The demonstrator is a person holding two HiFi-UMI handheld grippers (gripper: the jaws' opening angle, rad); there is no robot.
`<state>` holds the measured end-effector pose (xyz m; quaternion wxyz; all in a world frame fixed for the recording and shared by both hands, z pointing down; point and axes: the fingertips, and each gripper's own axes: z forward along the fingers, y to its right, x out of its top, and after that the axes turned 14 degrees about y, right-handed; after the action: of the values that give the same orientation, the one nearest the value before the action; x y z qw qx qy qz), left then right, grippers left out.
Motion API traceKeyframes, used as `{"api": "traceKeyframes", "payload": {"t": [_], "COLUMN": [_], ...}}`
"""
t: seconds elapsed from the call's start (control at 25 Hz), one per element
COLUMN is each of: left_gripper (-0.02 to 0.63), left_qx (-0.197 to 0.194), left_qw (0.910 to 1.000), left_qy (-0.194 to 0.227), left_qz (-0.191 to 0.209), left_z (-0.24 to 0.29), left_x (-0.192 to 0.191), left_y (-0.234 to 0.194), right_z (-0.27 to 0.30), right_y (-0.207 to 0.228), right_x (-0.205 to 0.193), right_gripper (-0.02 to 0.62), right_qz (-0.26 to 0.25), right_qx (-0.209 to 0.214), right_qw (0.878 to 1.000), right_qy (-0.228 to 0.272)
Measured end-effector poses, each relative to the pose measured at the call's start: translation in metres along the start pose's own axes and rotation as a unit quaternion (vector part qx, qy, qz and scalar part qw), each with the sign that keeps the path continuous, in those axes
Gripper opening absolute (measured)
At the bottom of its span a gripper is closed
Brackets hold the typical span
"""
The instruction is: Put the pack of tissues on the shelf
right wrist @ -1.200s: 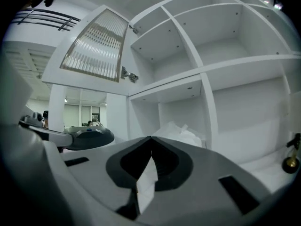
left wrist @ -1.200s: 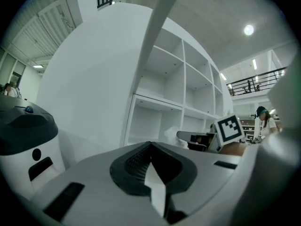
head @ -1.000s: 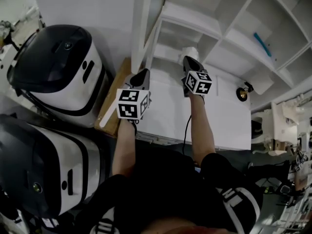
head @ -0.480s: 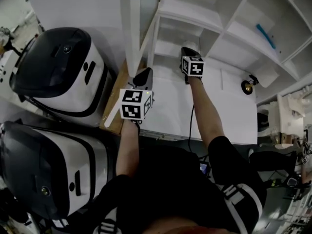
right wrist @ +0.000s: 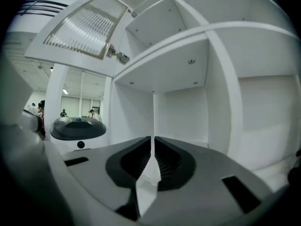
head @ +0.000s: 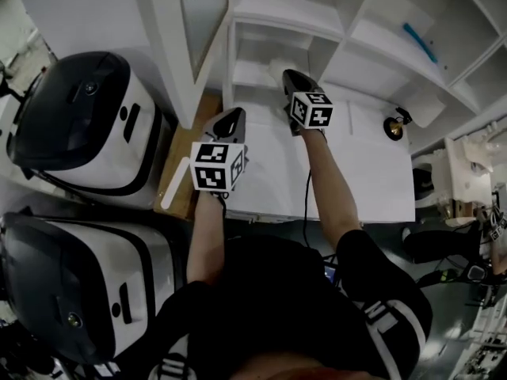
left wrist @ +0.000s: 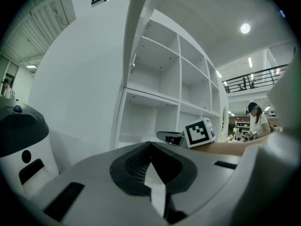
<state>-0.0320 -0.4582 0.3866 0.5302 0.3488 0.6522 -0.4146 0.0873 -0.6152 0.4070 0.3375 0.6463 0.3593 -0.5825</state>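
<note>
The white shelf unit (head: 261,14) stands at the far edge of the white table (head: 372,180). My right gripper (head: 287,76) reaches to the mouth of a low compartment (right wrist: 181,112), which looks empty ahead, and its jaws are shut. A pale whitish thing (head: 274,66), perhaps the pack of tissues, shows beside its tip. Only a thin white sliver lies between the jaws, so I cannot tell whether it is held. My left gripper (head: 230,122) hovers over the table's left end, shut with nothing in it. The left gripper view shows the right gripper (left wrist: 160,135) at that shelf.
Two big white-and-black machines (head: 87,125) (head: 79,275) stand left of the table. A wooden board (head: 178,165) lies between them and the table. A small dark-and-brass object (head: 394,125) sits at the table's far right. A blue thing (head: 418,42) lies on an upper shelf.
The right gripper has moved forward to the low shelf compartment. The left gripper has kept its place over the table's left end. The head view has shifted.
</note>
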Motion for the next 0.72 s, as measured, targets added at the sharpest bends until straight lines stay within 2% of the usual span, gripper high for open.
{"api": "traceKeyframes", "payload": {"t": [0.04, 0.12, 0.16, 0.28, 0.36, 0.4, 0.52, 0.72], "left_gripper": [0.011, 0.011, 0.011, 0.011, 0.011, 0.011, 0.011, 0.011], "left_qx": [-0.003, -0.010, -0.015, -0.028, -0.028, -0.028, -0.030, -0.038], "left_qw": [1.0000, 0.9999, 0.9999, 0.9996, 0.9996, 0.9996, 0.9995, 0.9988], "left_qy": [0.000, 0.000, -0.002, -0.003, -0.001, 0.000, 0.007, 0.023], "left_qz": [-0.002, -0.006, -0.008, -0.007, -0.001, 0.002, 0.005, 0.020], "left_z": [0.003, 0.010, 0.012, 0.019, 0.022, 0.023, 0.022, 0.019], "left_x": [-0.001, -0.003, -0.004, -0.007, -0.006, -0.005, -0.002, 0.008], "left_y": [0.003, 0.010, 0.016, 0.031, 0.037, 0.039, 0.050, 0.068], "right_z": [-0.004, -0.008, -0.012, -0.041, -0.063, -0.072, -0.100, -0.147], "right_y": [-0.003, -0.013, -0.018, -0.023, -0.025, -0.026, -0.027, -0.040], "right_x": [0.006, 0.011, 0.013, 0.030, 0.045, 0.052, 0.075, 0.106], "right_gripper": [0.027, 0.216, 0.218, 0.189, 0.074, 0.055, 0.052, 0.035], "right_qz": [0.008, 0.028, 0.034, 0.028, 0.014, 0.005, -0.018, -0.027], "right_qx": [0.002, 0.022, 0.030, 0.012, -0.006, -0.010, -0.022, -0.050], "right_qw": [1.000, 0.999, 0.999, 0.999, 0.999, 1.000, 0.999, 0.995], "right_qy": [0.013, 0.019, 0.018, 0.027, 0.030, 0.029, 0.034, 0.086]}}
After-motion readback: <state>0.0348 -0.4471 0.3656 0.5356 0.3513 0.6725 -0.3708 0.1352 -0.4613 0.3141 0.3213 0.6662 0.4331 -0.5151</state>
